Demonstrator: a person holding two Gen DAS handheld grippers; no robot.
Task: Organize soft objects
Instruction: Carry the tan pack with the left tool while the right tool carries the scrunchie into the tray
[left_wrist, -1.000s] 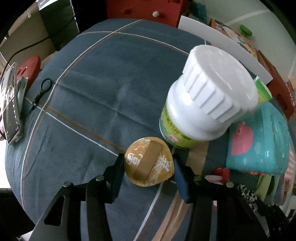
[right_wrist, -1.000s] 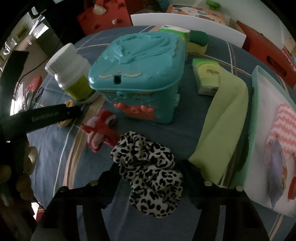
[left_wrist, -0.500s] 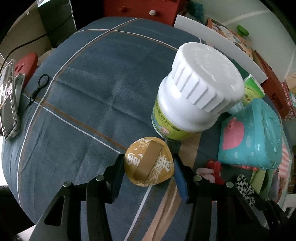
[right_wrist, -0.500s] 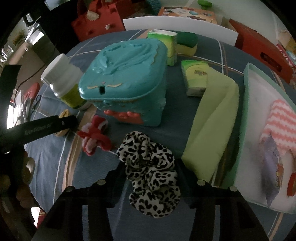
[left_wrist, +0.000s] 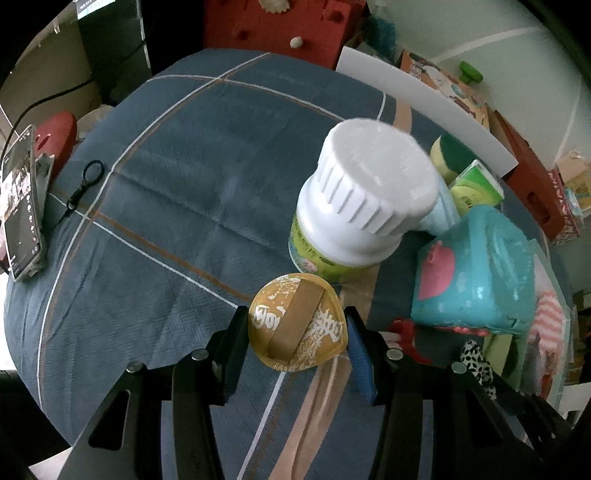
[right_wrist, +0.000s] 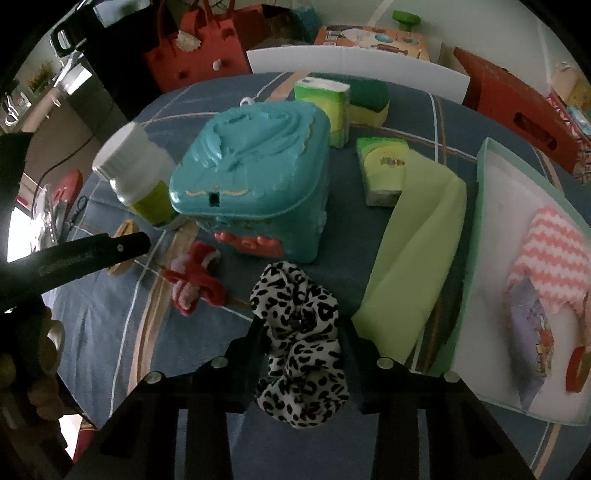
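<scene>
Jaws of the left gripper (left_wrist: 297, 332) pinch a gold powder puff (left_wrist: 297, 323) above the counter (left_wrist: 184, 206). Right gripper (right_wrist: 301, 339) jaws, just closing, squeeze a leopard scrunchie (right_wrist: 301, 347); the red scrunchie (right_wrist: 195, 278) and green cloth (right_wrist: 417, 258) lie outside the tray (right_wrist: 480, 192), which holds 2 soft items.

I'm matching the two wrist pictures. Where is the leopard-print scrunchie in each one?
Left wrist: leopard-print scrunchie only peeks out at lower right, below the teal box.
Right wrist: bottom centre, gripped in the right gripper, which has just been closing.
Shared landmark: teal box.
</scene>
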